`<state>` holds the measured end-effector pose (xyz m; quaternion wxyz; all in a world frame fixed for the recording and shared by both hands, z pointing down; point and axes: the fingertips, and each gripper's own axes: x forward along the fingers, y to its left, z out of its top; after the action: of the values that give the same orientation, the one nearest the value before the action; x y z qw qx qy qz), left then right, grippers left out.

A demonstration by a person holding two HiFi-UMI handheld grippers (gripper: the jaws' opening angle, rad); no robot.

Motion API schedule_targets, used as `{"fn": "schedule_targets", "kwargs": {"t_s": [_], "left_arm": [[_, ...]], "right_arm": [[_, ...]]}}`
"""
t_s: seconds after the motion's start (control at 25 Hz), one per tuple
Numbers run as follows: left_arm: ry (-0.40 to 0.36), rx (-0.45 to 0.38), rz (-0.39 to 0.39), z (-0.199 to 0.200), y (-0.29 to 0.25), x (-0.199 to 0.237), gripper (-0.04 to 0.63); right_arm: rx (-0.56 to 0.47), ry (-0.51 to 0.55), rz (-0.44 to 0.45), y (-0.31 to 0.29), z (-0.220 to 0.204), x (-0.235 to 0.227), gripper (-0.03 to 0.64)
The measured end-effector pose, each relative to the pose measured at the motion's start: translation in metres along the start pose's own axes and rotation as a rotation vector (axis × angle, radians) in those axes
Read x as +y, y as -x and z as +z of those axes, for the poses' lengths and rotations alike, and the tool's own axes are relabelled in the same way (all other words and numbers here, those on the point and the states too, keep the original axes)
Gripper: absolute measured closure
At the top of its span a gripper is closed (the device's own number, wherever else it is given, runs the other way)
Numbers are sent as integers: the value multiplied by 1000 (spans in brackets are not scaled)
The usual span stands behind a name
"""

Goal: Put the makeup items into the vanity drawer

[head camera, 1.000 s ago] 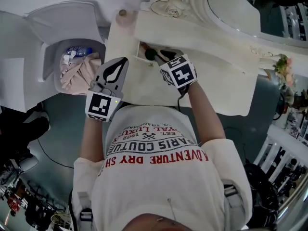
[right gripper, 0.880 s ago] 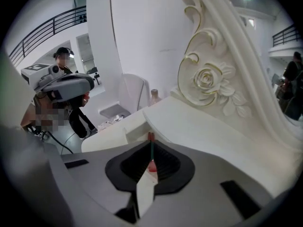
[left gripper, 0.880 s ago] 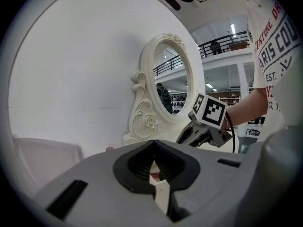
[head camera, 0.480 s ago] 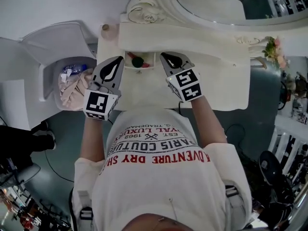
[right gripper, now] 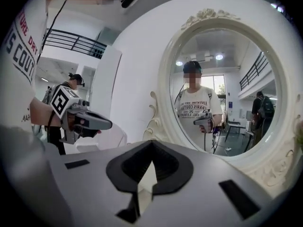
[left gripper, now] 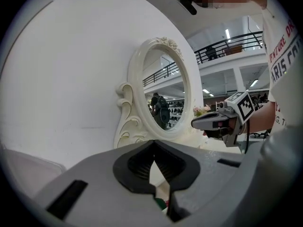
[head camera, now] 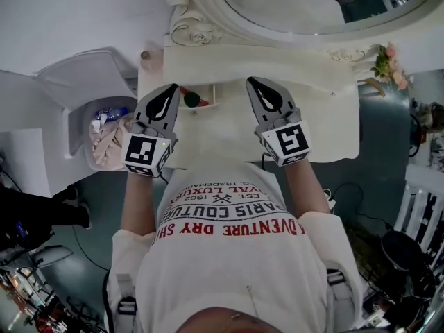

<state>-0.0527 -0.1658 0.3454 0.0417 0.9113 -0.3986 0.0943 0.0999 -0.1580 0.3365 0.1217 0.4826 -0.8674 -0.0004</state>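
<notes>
The small vanity drawer stands open in the cream vanity top. Inside it lie a red item and a dark round-headed item. My left gripper hovers at the drawer's left edge, shut with nothing in it; in its own view the tips of the left gripper meet. My right gripper is held to the right of the drawer, above the top, shut and empty. In its own view the right gripper faces the mirror. Each gripper shows in the other's view: the right gripper, the left gripper.
An oval mirror in a carved cream frame stands behind the vanity. A white bin with its lid up, holding cloth and a bottle, stands at the left. Flowers sit at the right end. A small round jar sits at the back left corner.
The right gripper has lifted out of the drawer and swung from pointing down to nearly level, moving right. The left gripper has risen a little.
</notes>
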Motion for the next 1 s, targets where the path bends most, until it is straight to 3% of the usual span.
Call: {"fn": "schedule_targets", "kwargs": {"t_s": [0.28,1.0], "left_arm": [[0,-20,9,14,-7,-14,588],[-5,-40,45,26,-10,-25,588]], "right_arm": [[-68,-27,-16,18,10,-16,618],[-81,-19,-4,24,8,-23,619]]}}
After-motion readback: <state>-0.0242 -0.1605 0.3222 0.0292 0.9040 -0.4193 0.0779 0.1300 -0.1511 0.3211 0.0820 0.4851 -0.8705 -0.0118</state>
